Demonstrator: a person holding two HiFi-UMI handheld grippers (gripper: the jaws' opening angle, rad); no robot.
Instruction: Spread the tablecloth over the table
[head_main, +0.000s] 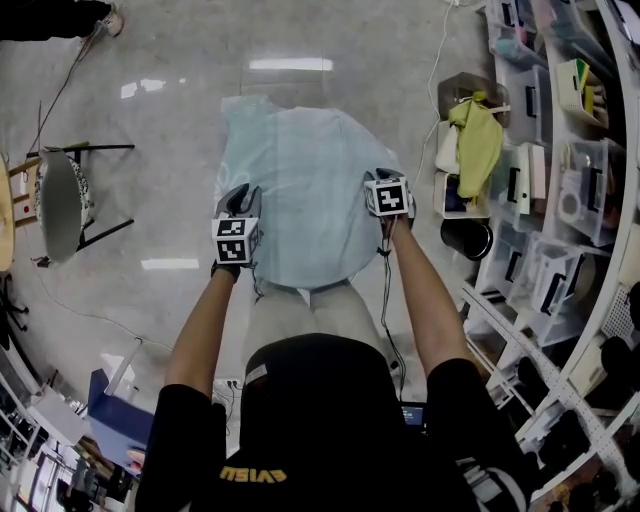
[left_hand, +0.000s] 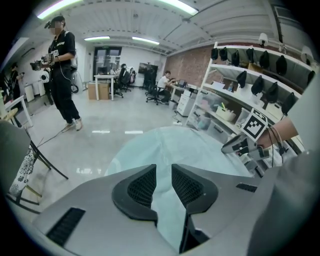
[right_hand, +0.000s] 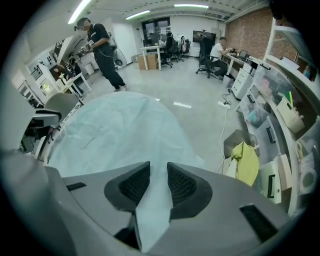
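The thin pale-blue fabric tablecloth (head_main: 300, 190) drapes the tabletop and looks light and limp. Your left gripper (left_hand: 163, 182) at 9 o'clock and right gripper (right_hand: 158, 180) at 3 o'clock stand open astride its edge; pinch there.

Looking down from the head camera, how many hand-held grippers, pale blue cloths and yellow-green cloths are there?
Hand-held grippers: 2 (left hand-held gripper, right hand-held gripper)
Pale blue tablecloth: 1
Yellow-green cloth: 1
Total: 4
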